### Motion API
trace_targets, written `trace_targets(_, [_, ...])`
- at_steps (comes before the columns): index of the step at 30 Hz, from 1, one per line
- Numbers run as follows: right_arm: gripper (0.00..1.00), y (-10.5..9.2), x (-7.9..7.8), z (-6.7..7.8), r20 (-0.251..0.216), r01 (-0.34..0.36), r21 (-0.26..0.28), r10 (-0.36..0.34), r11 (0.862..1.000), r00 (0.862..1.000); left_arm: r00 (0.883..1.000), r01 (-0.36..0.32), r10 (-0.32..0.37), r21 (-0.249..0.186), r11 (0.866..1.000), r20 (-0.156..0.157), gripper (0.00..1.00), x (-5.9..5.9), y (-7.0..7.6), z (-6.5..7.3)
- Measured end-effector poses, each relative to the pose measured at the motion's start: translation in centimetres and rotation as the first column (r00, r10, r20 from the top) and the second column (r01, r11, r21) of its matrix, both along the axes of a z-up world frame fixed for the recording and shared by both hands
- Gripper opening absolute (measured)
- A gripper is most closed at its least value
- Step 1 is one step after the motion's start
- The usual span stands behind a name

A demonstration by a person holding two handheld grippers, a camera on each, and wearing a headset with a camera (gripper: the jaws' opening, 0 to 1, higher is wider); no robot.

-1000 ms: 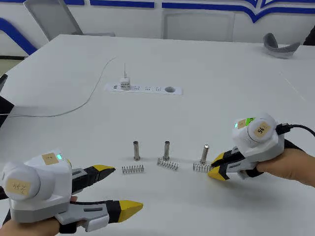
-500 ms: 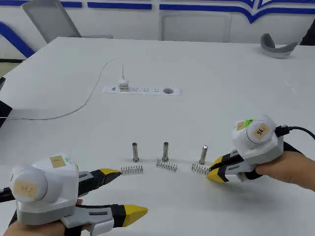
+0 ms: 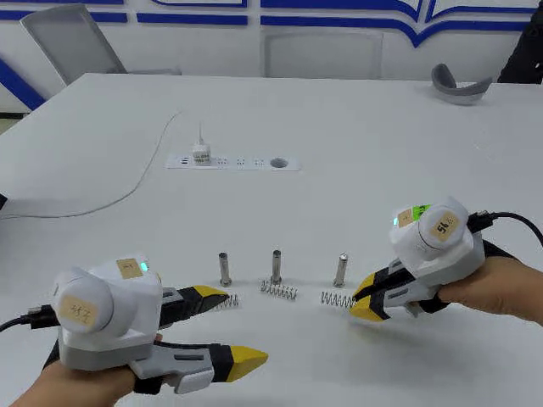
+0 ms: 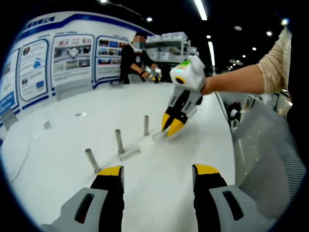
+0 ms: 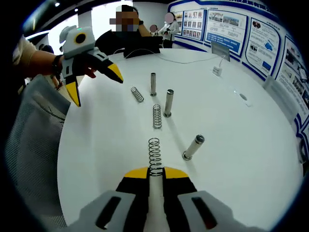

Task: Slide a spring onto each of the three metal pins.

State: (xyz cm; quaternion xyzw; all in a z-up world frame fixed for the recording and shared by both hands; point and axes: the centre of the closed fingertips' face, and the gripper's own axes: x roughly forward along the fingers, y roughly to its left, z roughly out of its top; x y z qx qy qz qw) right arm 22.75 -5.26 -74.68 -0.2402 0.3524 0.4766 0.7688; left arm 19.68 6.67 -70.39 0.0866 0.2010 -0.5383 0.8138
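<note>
The left gripper is nearest. Its yellow-tipped jaws are spread wide with nothing between them. A tan sticker on its round white end carries handwritten marks I cannot read. The right gripper has its jaws pressed together on one end of a spring, which sticks straight out ahead of its tips along the table. Its sticker shows two handwritten digits, too blurred to be sure of.

All three springs are short, thin coils of silvery wire, lying on their sides. The middle spring lies loose, farther ahead of the right gripper's tips. The third spring sits at the tip of one left gripper jaw, partly hidden by it.

Just behind the springs stand three bare, upright grey cylinders: the nearest pin just beside the held spring, then the middle pin and the far pin.

A second ago that left jaw tip stopped short of the third spring; now it overlaps the spring's near end. The right gripper stays at the same spring end.

Well beyond the pins and both grippers lie a white power strip, its plug and a cable. The wall panels have blue headings whose writing is too small to read.
</note>
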Motion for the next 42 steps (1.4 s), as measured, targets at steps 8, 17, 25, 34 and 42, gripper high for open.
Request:
trace_targets(8, [0.11, 0.9, -1.5, 0.5, -0.010, -0.047, -0.006, 0.047, 0.999, 0.999, 0.998, 0.056, -0.057, 0.028, 0.998, 0.007, 0.56, 0.3, -1.8, -0.7])
trace_targets(17, [0.11, 1.8, -2.5, 0.9, -0.012, -0.096, -0.014, 0.096, 0.995, 0.995, 0.994, 0.105, -0.106, 0.052, 0.993, 0.014, 0.52, 0.2, -3.2, -1.0])
trace_targets(25, [0.11, 2.8, -3.9, 1.1, -0.024, -0.141, -0.010, 0.141, 0.990, 0.990, 0.990, 0.141, -0.143, 0.068, 0.988, 0.019, 0.49, -0.3, -4.5, -1.3])
trace_targets(34, [0.11, 3.4, -4.6, 1.8, -0.021, -0.187, -0.013, 0.187, 0.982, 0.982, 0.981, 0.186, -0.191, 0.099, 0.978, 0.040, 0.45, -1.1, -5.3, -1.4])
trace_targets(42, [0.11, 4.0, -5.0, 2.1, -0.025, -0.224, -0.014, 0.224, 0.974, 0.974, 0.975, 0.205, -0.213, 0.118, 0.972, 0.059, 0.42, -1.3, -5.4, -1.3])
